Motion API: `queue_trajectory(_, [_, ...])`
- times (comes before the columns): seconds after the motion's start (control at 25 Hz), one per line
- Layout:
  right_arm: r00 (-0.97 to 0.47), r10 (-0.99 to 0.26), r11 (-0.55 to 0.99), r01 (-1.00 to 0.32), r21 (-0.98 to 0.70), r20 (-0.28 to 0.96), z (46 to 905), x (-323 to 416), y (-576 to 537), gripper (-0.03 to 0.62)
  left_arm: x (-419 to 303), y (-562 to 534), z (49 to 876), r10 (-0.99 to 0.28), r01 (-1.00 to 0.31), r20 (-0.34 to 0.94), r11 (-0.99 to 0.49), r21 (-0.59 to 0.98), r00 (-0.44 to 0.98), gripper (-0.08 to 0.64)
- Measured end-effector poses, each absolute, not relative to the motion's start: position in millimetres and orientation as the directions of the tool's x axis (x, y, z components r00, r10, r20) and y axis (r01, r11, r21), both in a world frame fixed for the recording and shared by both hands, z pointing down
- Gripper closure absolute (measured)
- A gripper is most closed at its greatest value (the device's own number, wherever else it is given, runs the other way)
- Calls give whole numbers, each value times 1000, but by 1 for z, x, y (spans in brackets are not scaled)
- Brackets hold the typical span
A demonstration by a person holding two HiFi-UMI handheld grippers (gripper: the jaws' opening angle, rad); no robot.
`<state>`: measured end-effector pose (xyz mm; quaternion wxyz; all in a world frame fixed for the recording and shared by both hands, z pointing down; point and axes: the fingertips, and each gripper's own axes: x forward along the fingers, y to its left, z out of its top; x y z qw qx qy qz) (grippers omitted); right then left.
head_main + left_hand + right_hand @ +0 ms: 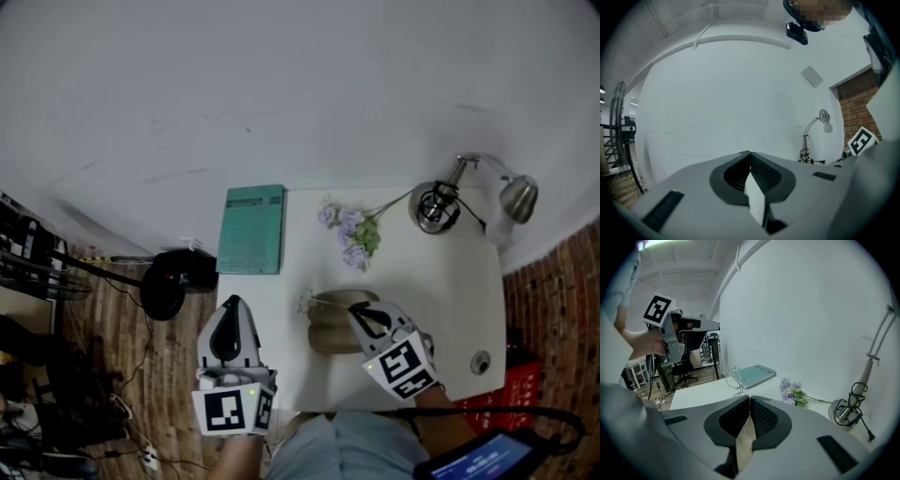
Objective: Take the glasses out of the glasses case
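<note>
At the far left, the left gripper hangs past the table's left edge, over the wooden floor. In the left gripper view its fingers are pressed together with nothing between them, and it points level at the white wall. Beyond it, at the back left of the white table, a teal book lies flat. Towards the middle, the thin wire-framed glasses are clear of the tan glasses case, sticking out leftward from the tip of the right gripper. The right gripper view shows that gripper's fingers closed on the frame, with the wire loops rising just above the tips. The case lies on the table near its front edge, partly under the right gripper's nose; whether its lid is fully open cannot be told. Behind the case lies a sprig of purple flowers, its stems running right toward the round base of a silver desk lamp at the back right corner.
</note>
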<state>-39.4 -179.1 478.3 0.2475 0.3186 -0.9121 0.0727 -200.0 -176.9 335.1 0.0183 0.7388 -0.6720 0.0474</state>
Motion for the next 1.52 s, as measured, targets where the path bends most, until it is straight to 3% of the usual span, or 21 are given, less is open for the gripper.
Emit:
queue_trajectory(0.44, [-693, -610, 753, -658, 7, 385, 431, -38, -188, 568, -193, -174, 322, -991, -993, 73, -113, -38, 110, 554])
queue_trajectory(1.52, [-640, -764, 645, -762, 60, 84, 295, 4, -191, 569, -141, -167, 252, -968, -976, -124, -214, -36, 217, 554])
